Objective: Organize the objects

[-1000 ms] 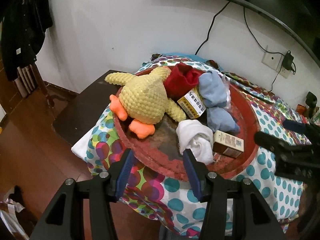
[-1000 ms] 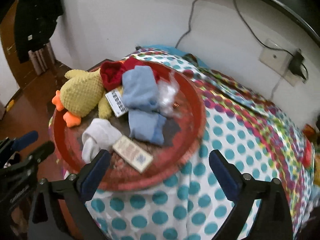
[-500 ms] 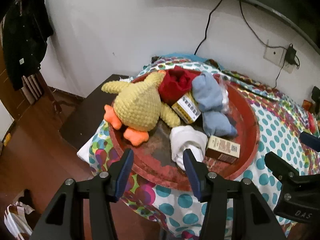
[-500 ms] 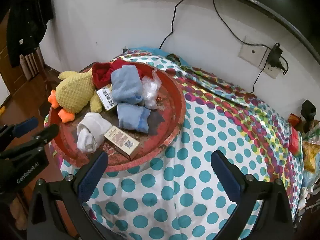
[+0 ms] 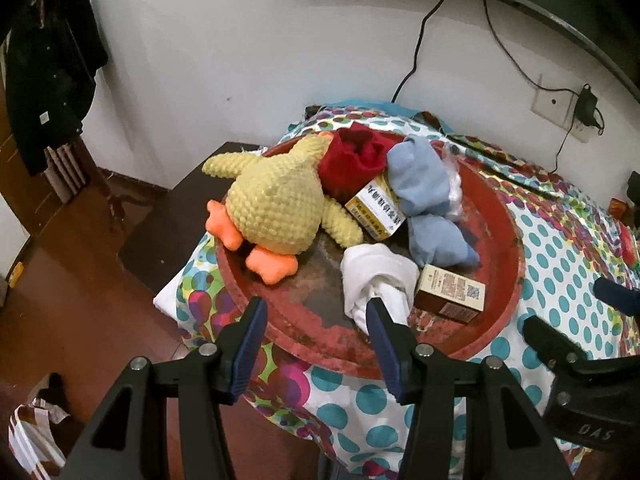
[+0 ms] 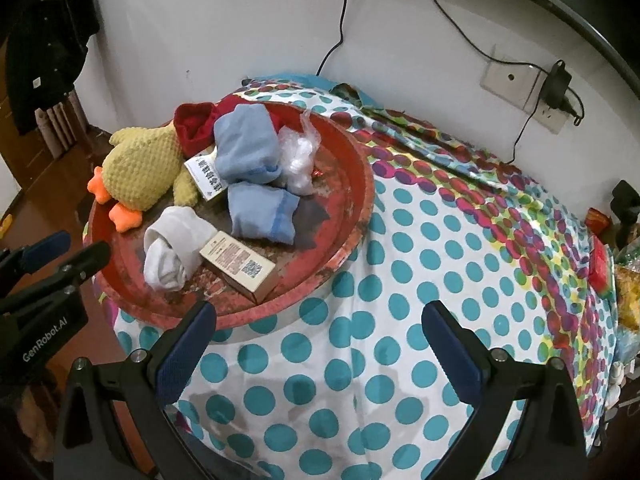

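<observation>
Both grippers hover apart-fingered before the red tray (image 5: 508, 216) of clutter.

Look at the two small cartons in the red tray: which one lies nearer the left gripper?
The brown carton with the square code, beside the white sock bundle. The yellow-and-white carton lies farther back, against the plush duck.

"GenRobot.AI" marks the left gripper (image 6: 52, 248) (the monitor (image 6: 560, 8) reads "xiaomi").
</observation>
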Action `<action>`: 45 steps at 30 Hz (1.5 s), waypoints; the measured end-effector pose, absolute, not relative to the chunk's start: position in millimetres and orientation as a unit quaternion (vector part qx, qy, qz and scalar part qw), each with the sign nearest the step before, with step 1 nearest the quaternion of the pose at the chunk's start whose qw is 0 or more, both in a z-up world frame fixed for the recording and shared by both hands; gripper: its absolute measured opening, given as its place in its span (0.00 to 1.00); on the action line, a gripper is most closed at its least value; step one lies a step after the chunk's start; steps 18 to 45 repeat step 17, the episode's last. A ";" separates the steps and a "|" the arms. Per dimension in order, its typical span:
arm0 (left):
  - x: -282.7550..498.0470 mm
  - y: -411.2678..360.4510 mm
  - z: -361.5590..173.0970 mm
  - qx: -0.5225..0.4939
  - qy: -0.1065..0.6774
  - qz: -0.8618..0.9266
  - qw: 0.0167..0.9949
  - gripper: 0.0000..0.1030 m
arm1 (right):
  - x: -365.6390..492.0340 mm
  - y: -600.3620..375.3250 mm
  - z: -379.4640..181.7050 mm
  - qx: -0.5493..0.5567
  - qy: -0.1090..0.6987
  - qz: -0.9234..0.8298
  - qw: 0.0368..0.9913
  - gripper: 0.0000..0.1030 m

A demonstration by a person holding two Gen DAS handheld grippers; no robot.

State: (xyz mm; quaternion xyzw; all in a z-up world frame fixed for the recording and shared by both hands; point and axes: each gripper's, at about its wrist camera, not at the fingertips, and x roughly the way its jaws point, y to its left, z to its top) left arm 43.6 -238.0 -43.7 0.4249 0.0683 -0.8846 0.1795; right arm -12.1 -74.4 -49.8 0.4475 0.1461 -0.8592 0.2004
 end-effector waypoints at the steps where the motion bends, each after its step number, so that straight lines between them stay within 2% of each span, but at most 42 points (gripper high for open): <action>1: 44.0 -237.6 -43.1 0.423 0.069 -0.886 0.177 0.51 | -11.2 -75.4 -50.1 0.447 0.148 -0.859 0.201 0.99; 45: 42.9 -224.6 -44.0 0.427 0.059 -0.890 0.149 0.51 | -4.6 -84.6 -52.2 0.446 0.174 -0.854 0.206 0.99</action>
